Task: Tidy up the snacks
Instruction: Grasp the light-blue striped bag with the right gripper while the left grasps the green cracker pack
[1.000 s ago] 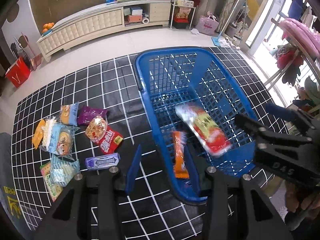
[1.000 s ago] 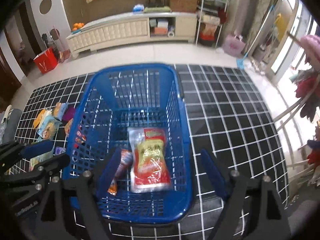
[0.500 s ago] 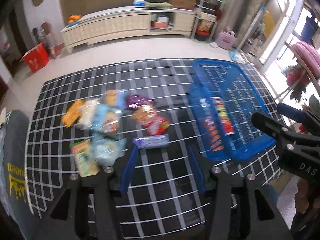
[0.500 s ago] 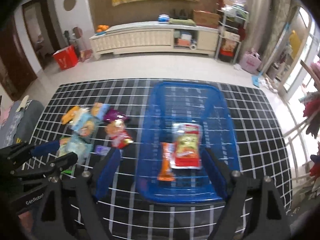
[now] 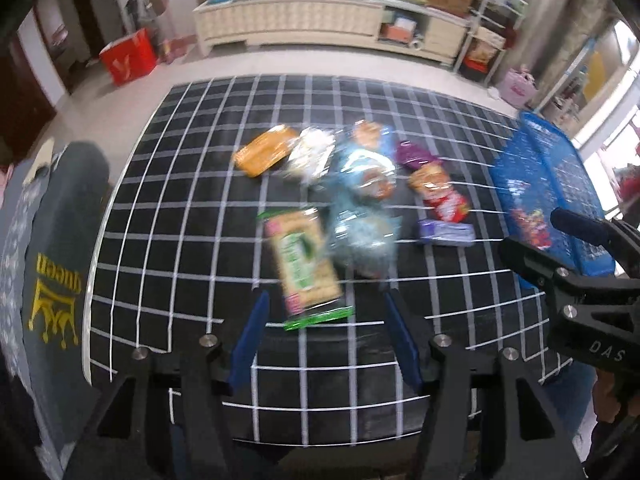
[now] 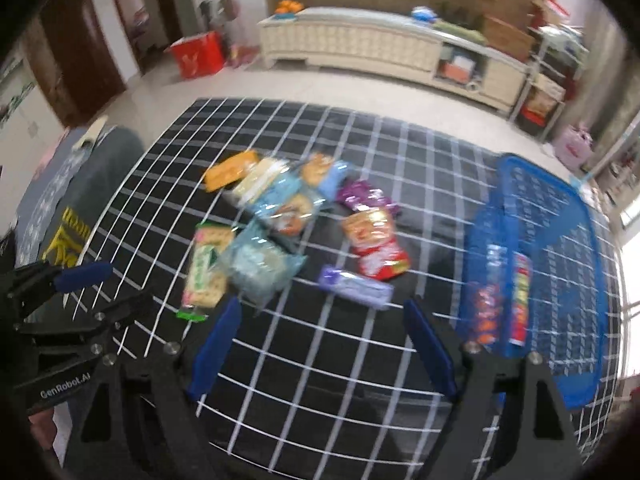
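A black mat with a white grid (image 5: pixel 192 208) is seen spread on a pale floor, and the loose snacks are clustered at its middle. The left gripper (image 5: pixel 324 340) is held above the near part of the mat with nothing between its blue fingers; its jaws have just been opening, and the green cracker packet (image 5: pixel 306 268) lies just beyond their tips. Beside that packet a pale blue bag (image 5: pixel 362 236) is found, partly overlapped by another clear blue bag (image 5: pixel 366 172), and beyond them an orange packet (image 5: pixel 264 152) and a whitish bag (image 5: pixel 312 152) are laid. To the right a purple packet (image 6: pixel 366 196), a red and yellow packet (image 6: pixel 376 248) and a small lilac box (image 6: pixel 354 286) are set close together. The right gripper (image 6: pixel 320 344) is spread wide and empty above bare mat, the lilac box being nearest to it. The blue basket (image 6: pixel 576 216) is placed at the right edge of the mat, well apart from the cluster; two packets, blurred, are seen through its mesh wall. No object stands between either gripper and the snacks. A grey cloth with yellow print (image 5: pixel 52 280) lies at the left edge of the mat. Along the far wall a long cream cabinet (image 6: pixel 360 46) and a red bag (image 6: pixel 198 54) are seen.
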`<state>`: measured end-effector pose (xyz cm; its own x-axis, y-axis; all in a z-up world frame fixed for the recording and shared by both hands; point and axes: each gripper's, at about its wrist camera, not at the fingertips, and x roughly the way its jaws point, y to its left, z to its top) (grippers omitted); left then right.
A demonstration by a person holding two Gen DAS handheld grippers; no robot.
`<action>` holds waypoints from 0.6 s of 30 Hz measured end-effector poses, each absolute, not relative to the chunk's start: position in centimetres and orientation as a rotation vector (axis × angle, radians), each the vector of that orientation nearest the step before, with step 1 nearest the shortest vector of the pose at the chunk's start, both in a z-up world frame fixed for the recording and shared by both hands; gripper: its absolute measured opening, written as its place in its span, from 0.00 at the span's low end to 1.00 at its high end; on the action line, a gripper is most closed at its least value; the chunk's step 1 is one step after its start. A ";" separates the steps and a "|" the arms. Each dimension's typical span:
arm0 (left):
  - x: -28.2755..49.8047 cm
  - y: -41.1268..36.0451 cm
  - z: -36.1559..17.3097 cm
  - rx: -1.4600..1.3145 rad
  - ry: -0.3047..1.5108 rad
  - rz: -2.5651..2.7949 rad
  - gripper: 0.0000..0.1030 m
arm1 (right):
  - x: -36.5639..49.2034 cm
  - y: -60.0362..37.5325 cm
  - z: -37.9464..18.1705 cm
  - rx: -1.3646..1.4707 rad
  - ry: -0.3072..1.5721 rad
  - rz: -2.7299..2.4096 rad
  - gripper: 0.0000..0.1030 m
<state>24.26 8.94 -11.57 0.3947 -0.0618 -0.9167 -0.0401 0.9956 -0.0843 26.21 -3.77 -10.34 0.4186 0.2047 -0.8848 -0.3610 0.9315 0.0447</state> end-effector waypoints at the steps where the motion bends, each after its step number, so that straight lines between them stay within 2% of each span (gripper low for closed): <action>1: 24.4 9.8 -12.3 -0.113 1.178 -0.005 0.55 | 26.6 -2.9 -11.0 -0.174 1.096 0.371 0.84; 12: 26.5 14.7 -18.9 -0.186 1.276 0.050 0.55 | 29.6 4.2 -18.5 -0.346 1.235 0.532 0.84; 18: 27.8 15.5 -21.9 -0.193 1.314 0.048 0.55 | 30.8 6.7 -21.2 -0.520 1.222 0.572 0.84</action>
